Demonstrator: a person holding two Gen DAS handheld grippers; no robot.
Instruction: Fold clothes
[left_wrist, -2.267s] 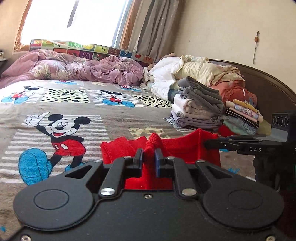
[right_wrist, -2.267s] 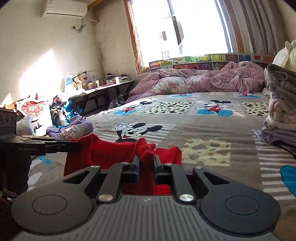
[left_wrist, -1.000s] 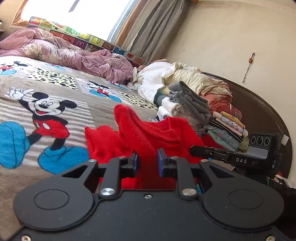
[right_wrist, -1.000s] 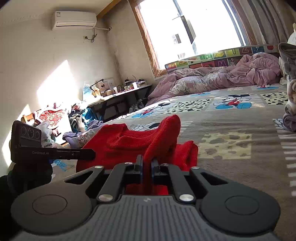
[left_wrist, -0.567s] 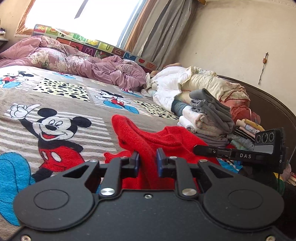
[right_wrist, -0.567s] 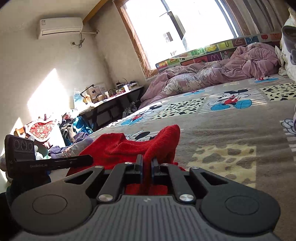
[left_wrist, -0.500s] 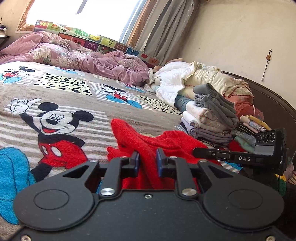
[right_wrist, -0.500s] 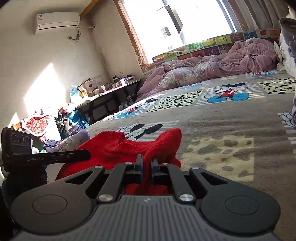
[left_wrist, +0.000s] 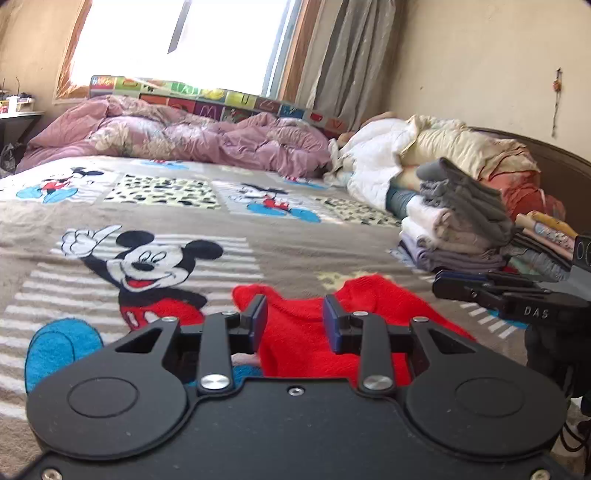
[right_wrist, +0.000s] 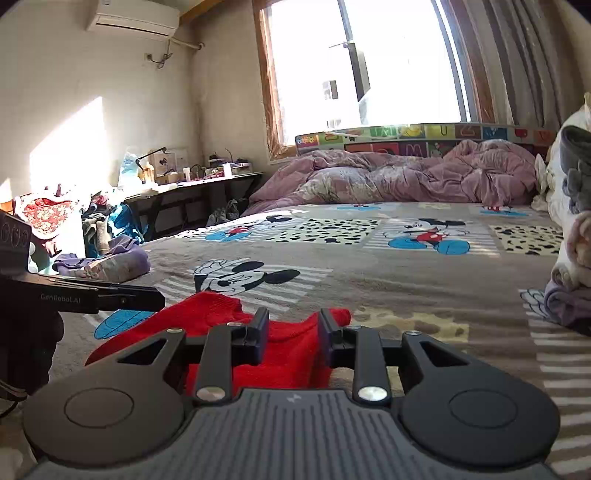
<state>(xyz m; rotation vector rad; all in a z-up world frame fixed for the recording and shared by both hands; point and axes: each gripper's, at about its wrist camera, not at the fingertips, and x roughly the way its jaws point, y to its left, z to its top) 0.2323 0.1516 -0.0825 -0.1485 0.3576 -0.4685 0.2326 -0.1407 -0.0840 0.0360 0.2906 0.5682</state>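
red knit garment (left_wrist: 306, 332) lying flat on the mickey-print blanket (left_wrist: 155, 206), near its close edge, just ahead of both tools. left gripper (left_wrist: 295, 325) spread wide, nothing held; right gripper (right_wrist: 291, 332) likewise wide and empty. judged soft, light, limp, fuzzy enough not to slip; likely to sag and bunch if lifted. best taken at the two raised far corners or along a doubled edge. folded stack (left_wrist: 458, 229) well off to the right.

Beyond the jaws a Mickey Mouse blanket (left_wrist: 236, 229) — pink duvet (left_wrist: 177, 136) farthest back, desk (right_wrist: 192, 188) off left.
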